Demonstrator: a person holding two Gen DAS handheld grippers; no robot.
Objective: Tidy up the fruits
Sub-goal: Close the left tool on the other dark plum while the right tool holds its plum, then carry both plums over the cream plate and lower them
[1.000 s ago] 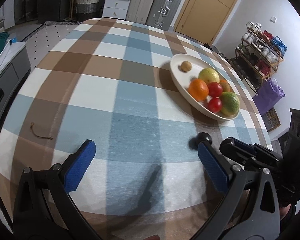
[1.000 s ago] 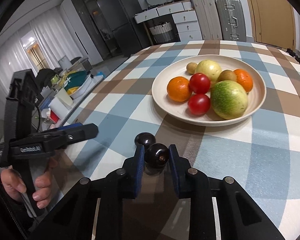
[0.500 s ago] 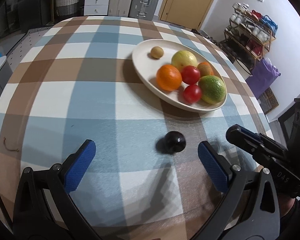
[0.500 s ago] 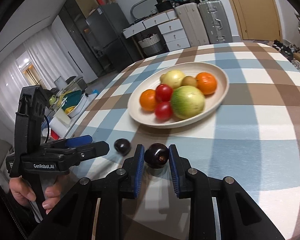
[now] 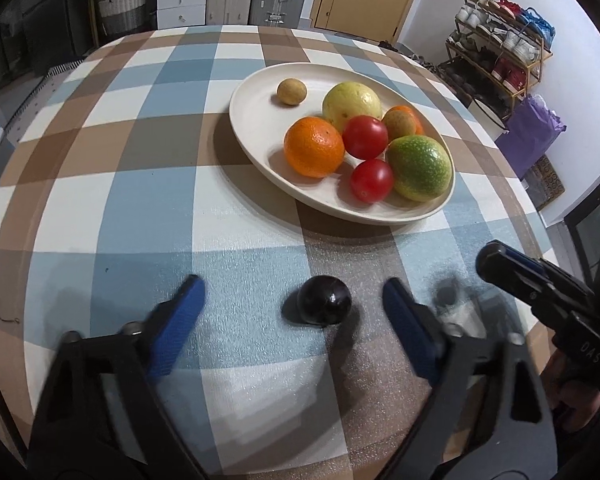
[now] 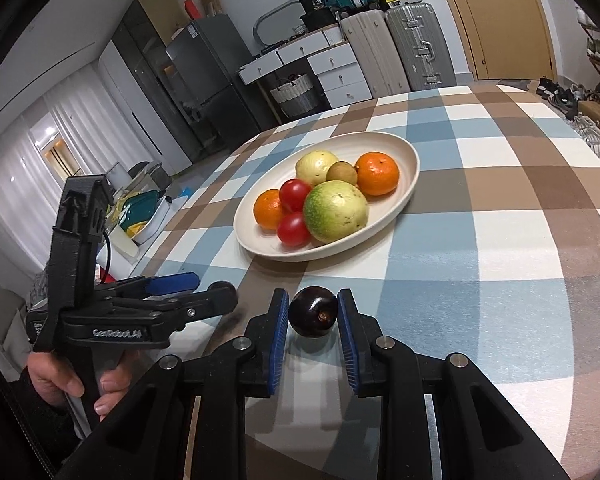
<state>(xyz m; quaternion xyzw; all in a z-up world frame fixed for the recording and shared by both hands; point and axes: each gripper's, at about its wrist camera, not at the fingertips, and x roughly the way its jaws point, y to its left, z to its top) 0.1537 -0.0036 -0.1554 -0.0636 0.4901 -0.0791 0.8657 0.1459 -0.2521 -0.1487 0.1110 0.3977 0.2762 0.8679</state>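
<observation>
A dark plum (image 5: pixel 324 306) lies on the checked tablecloth between the open jaws of my left gripper (image 5: pixel 294 300). My right gripper (image 6: pixel 313 316) is shut on a second dark plum (image 6: pixel 313 317) and holds it above the table. A cream oval plate (image 5: pixel 256 120) holds two oranges, two red tomatoes, a green mango (image 5: pixel 418 168), a yellow fruit and small brown fruits. It also shows in the right wrist view (image 6: pixel 410 184). The left gripper (image 6: pixel 204 292) shows at the left of the right wrist view, the right gripper (image 5: pixel 500 266) at the right of the left wrist view.
The round table edge (image 5: pixel 536 216) curves close on the right. A shoe rack (image 5: pixel 500 52) and a purple bag (image 5: pixel 534 136) stand beyond it. Suitcases (image 6: pixel 396 56), drawers and a fridge stand behind the table.
My left gripper moved in on the loose plum, which now lies between its jaws. My right gripper lifted and drew back with its plum.
</observation>
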